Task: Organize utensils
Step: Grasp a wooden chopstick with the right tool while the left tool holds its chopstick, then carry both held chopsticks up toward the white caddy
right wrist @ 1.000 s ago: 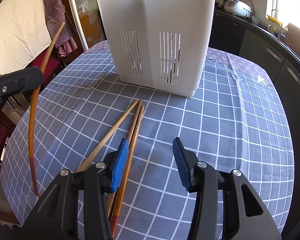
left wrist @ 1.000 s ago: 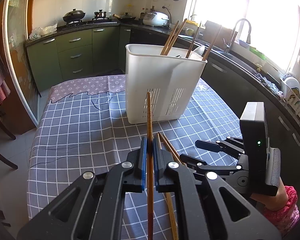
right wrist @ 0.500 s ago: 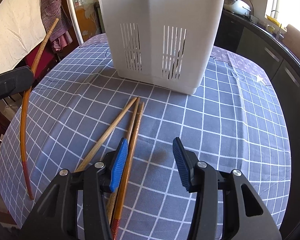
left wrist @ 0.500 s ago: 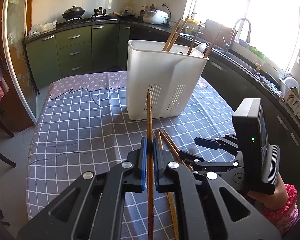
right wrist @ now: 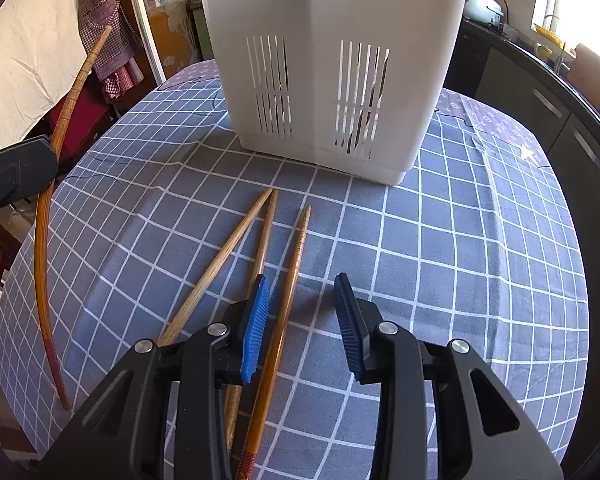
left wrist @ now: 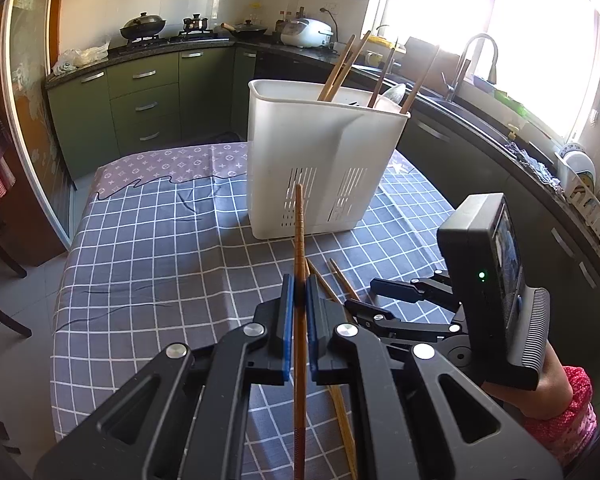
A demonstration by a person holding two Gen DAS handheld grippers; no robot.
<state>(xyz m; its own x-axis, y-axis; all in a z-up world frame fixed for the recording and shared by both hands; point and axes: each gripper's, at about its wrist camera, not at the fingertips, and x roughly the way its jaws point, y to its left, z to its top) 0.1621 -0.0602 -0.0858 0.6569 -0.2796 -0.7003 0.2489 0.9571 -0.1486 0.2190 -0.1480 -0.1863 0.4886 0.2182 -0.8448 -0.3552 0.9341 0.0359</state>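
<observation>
Since the earlier frames the right hand-held gripper (right wrist: 300, 320) has moved closer to the white utensil holder (right wrist: 332, 64), its jaws have just been closing, and one loose chopstick (right wrist: 288, 280) now lies between them, not yet pinched.

Left wrist view: the left hand-held gripper (left wrist: 296, 312) is clamped narrow on a single dark chopstick (left wrist: 299, 240) that points at the holder (left wrist: 320, 160). The holder stands on the checked bench (left wrist: 148, 248) and already contains several chopsticks (left wrist: 340, 68) and what looks like a spoon (left wrist: 394, 92).

Right wrist view: the jaws stand part-open; two further chopsticks (right wrist: 220, 256) lie just beside, crossing near their tips.

Progress, as judged: partly done. One chopstick held, three on the bench remain to be stowed.
</observation>
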